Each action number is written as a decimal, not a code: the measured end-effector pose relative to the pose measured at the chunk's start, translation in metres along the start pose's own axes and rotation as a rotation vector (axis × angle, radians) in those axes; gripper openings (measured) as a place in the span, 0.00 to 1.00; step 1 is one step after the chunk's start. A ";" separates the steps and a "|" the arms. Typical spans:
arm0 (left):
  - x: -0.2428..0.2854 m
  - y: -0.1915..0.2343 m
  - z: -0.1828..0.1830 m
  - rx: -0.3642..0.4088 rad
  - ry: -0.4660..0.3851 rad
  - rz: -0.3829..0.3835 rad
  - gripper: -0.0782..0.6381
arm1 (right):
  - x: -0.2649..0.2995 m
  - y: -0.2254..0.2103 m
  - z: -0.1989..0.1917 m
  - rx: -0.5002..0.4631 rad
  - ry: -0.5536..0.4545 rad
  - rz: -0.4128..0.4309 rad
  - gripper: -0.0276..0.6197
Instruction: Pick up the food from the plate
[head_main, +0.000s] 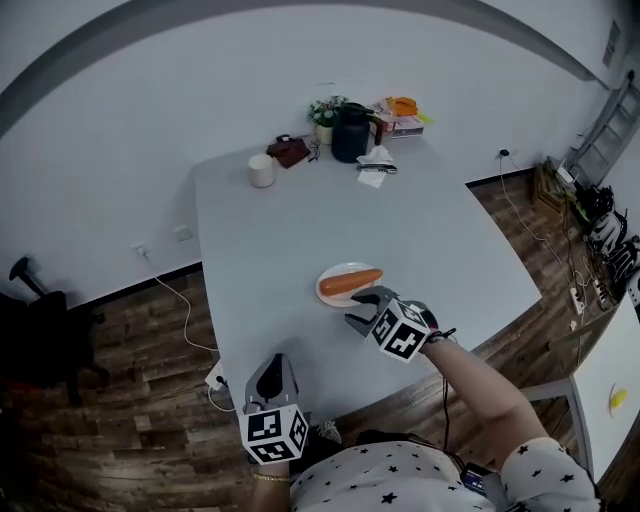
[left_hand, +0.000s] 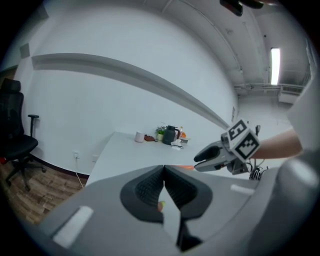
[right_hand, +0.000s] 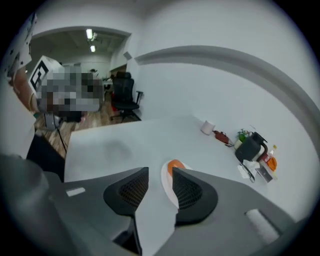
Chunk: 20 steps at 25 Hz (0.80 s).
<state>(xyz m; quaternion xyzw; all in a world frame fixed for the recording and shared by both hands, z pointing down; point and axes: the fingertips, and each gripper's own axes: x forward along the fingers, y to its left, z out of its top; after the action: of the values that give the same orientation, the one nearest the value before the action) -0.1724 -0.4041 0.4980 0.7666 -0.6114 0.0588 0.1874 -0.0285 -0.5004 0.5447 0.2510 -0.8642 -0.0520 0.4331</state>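
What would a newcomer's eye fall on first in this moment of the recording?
The orange food on the white plate, toward the near side of the pale table, stands out most. The right hand-held gripper is just beside the plate's near edge, jaws apart with nothing between them. The left hand-held gripper is shut by the table's near-left corner, and a black jug stands at the far end.
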 end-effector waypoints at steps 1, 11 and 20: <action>0.007 0.001 0.001 0.004 0.003 -0.007 0.12 | 0.013 -0.009 -0.004 -0.061 0.052 0.021 0.29; 0.045 0.016 0.005 -0.002 0.059 -0.029 0.12 | 0.117 -0.066 -0.052 -0.443 0.490 0.204 0.47; 0.055 0.035 0.008 -0.023 0.072 0.024 0.12 | 0.130 -0.052 -0.073 -0.527 0.630 0.430 0.38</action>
<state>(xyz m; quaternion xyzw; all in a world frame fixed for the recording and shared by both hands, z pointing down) -0.1933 -0.4631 0.5158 0.7542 -0.6142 0.0815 0.2175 -0.0170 -0.5991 0.6679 -0.0492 -0.6803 -0.1003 0.7244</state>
